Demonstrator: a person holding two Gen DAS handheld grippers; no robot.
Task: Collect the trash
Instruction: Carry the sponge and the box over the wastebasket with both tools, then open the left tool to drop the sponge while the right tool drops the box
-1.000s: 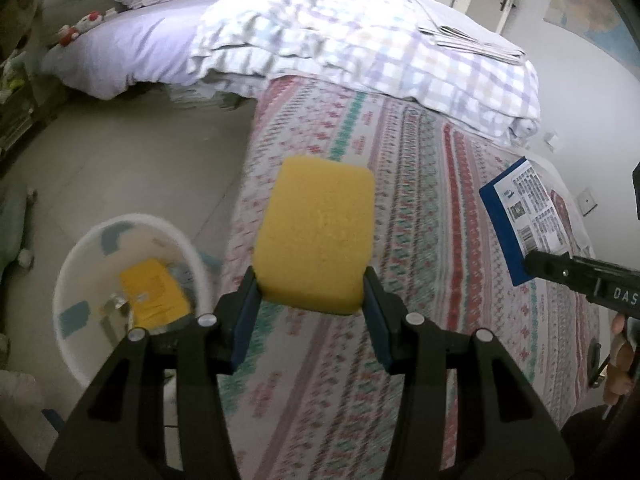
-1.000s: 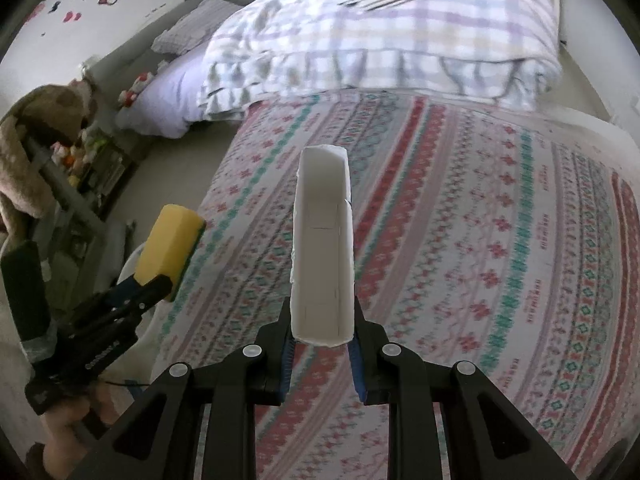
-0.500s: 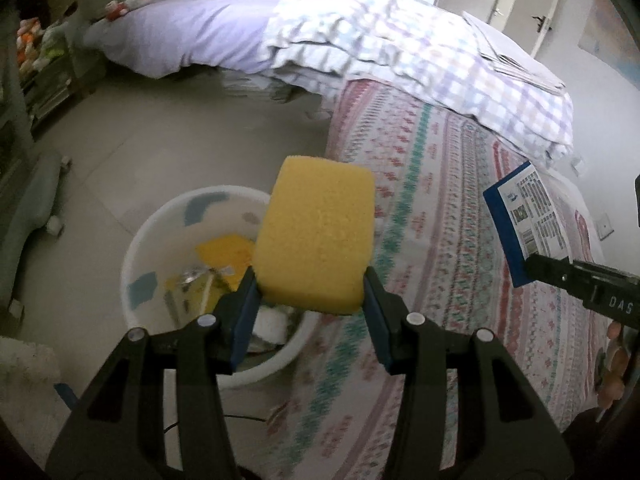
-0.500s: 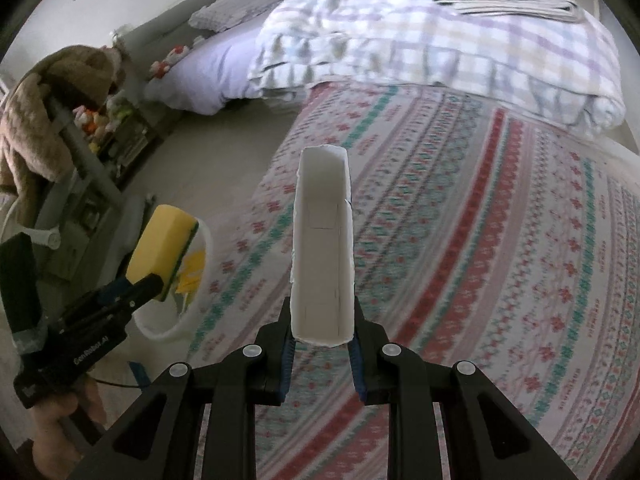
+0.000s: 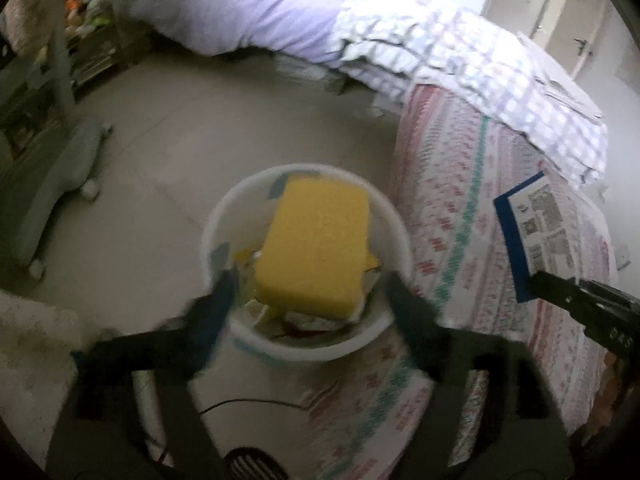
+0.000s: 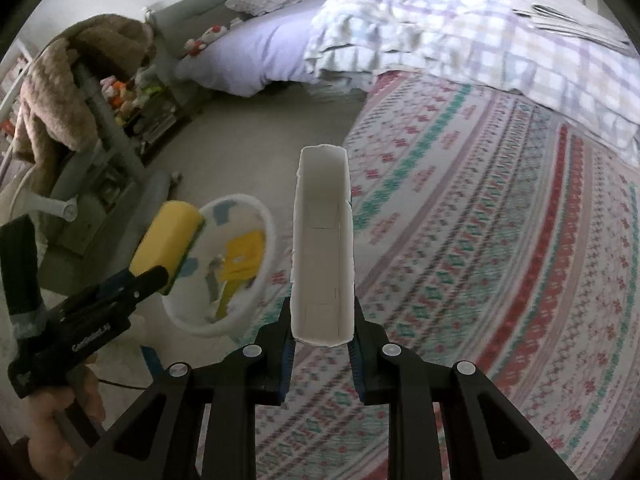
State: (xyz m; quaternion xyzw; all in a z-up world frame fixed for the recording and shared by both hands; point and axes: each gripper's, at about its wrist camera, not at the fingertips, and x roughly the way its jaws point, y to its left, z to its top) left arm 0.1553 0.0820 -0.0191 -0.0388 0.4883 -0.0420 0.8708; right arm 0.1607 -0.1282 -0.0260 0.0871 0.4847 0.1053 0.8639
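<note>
Your floor point(image 5: 168, 152): pale tile, 9 to 12 o'clock | on it: white bin point(image 5: 394, 232) at centre, touching the bed edge, trash inside | your bed point(image 6: 500, 240): striped patterned cover, 1 to 5 o'clock | on it: folded plaid quilt point(image 6: 460, 28) at 12 o'clock

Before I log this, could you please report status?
Left gripper open, yellow sponge free above white bin. Right gripper shut on white carton. Nothing obstructing.
</note>
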